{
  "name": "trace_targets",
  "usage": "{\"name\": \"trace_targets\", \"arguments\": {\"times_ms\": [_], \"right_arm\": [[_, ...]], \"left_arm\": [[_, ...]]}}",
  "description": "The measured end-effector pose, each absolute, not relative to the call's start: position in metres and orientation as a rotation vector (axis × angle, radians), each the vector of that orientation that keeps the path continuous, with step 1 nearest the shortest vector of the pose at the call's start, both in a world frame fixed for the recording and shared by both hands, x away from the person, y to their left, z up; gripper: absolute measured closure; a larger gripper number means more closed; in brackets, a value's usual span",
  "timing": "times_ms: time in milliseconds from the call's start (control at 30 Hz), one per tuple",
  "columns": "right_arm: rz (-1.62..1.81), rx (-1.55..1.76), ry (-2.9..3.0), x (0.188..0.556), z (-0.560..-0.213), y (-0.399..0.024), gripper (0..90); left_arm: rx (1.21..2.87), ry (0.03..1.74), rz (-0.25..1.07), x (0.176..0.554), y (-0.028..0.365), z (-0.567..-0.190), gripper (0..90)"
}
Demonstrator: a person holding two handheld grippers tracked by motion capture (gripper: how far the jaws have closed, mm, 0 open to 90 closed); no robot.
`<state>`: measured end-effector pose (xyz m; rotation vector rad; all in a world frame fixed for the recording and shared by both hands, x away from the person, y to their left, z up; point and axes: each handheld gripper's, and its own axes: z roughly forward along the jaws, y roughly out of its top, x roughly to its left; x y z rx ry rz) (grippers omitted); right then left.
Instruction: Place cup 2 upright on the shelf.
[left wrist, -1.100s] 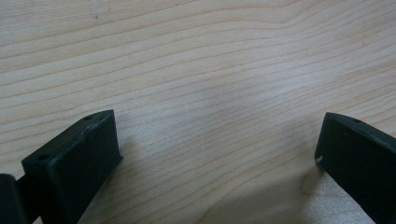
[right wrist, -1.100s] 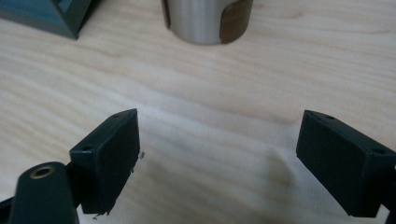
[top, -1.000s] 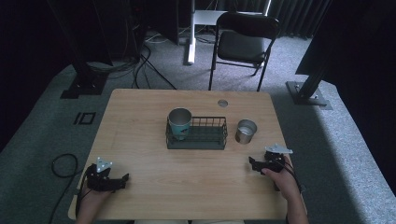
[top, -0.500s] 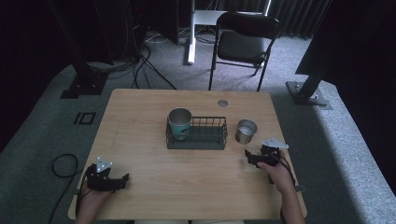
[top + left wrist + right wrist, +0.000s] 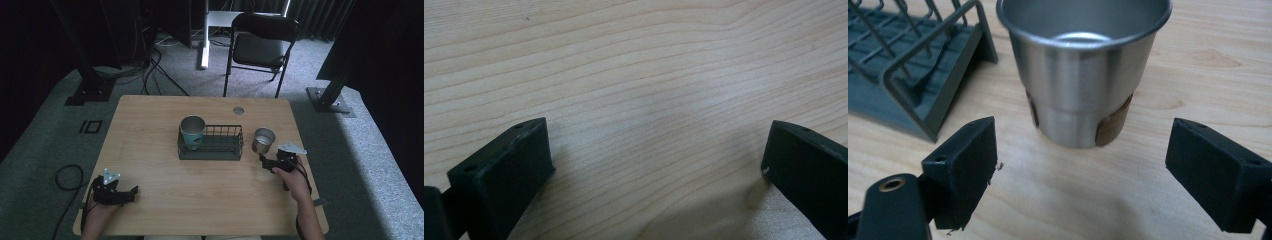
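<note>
Where the right gripper [image 5: 263, 161] sits at the right side of the table [image 5: 150, 130], we find it pointed at the steel cup [image 5: 263, 140], its tips just short of the cup's base. We see in the right gripper view that the jaws are spread wide, one to each side of the cup [image 5: 1083, 70] and both clear of it, with nothing pinched between them. We note that the cup stands upright on the bare wood, mouth up, showing a shiny bottom inside. We place it just beside the right end of the wire basket [image 5: 212, 145], close to it but not touching as far as we can judge. We see the corner of that basket [image 5: 913, 75] at the upper left of the right gripper view.

We find a second cup [image 5: 192, 131], greenish on the outside, standing upright in the left end of the basket.

We locate the left gripper [image 5: 131, 193] near the front left corner of the table, held low over the wood and well apart from the basket and both cups. We see in the left gripper view that its jaws are spread wide with plain wood [image 5: 649, 100] between them.

A person's hand [image 5: 290, 180] holds the right gripper from the near edge.
</note>
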<state>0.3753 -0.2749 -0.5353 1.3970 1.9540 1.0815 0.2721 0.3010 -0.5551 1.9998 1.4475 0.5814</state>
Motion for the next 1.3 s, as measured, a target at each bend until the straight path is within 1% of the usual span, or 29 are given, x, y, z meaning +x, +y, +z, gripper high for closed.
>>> {"name": "trace_targets", "arguments": {"times_ms": [467,1300], "right_arm": [[1.152,1.391,1.864,0.389,-0.529,-0.268,12.5],[1.208,1.387,1.801,0.411,-0.534,-0.259,12.5]], "left_arm": [[2.000,1.447,0.581,0.272,0.301,-0.555,0.4],[2.000,1.447,0.581,0.272,0.301,-0.555,0.4]]}}
